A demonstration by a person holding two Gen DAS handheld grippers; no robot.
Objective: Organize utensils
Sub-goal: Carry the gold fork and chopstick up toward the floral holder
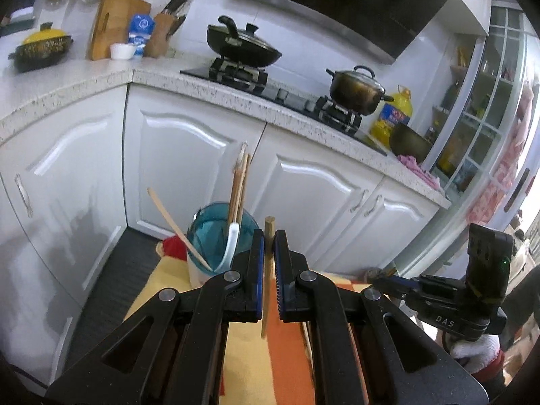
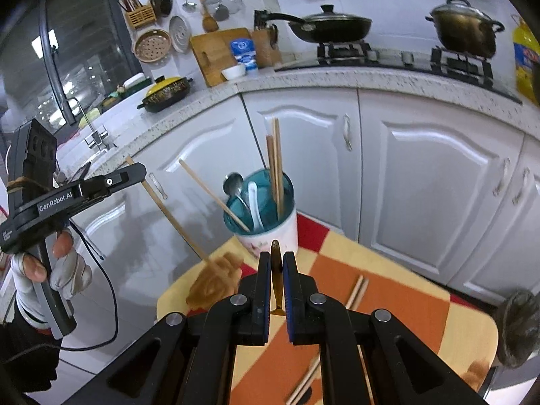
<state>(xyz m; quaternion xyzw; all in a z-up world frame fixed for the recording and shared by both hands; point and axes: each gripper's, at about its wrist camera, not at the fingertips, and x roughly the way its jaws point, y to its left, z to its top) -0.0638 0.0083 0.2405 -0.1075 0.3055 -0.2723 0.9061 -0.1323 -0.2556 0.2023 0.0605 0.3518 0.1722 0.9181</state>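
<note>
- Left gripper [image 1: 269, 236] is closed on a wooden spatula handle [image 1: 268, 280], which stands almost upright between the blue pads and sticks out above and below them.
- From the right wrist view, the same tool is seen in full: a long wooden spatula [image 2: 216, 278] hangs slanted from that gripper, and its broad blurred blade is over the left edge of the small table.
- Right gripper [image 2: 276, 256] is closed too, and it clamps a thin dark brown utensil handle [image 2: 276, 276]; the rounded end of this handle shows just above the pads. What kind of utensil it is cannot be told.
- A utensil cup [image 2: 266, 233], white with a teal rim, stands at the far edge of the table, just beyond both grippers.
- Inside the cup are upright wooden chopsticks [image 2: 276, 168], one chopstick that leans to the left [image 2: 212, 194], a metal spoon [image 2: 233, 184] and a white spoon [image 2: 253, 202].
- On the orange and yellow checked tablecloth [image 2: 388, 290] lies a loose pair of chopsticks [image 2: 357, 292], to the right of the right gripper, and more chopsticks [image 2: 305, 386] lie nearer, partly hidden under the gripper.
- A gloved hand [image 2: 64, 270] holds the grip of the left gripper.
- Behind the table are white cabinet doors [image 1: 189, 168] and a speckled countertop [image 1: 216, 91] with a black wok [image 1: 241, 45] and a metal pot [image 1: 357, 91] on the stove.
</note>
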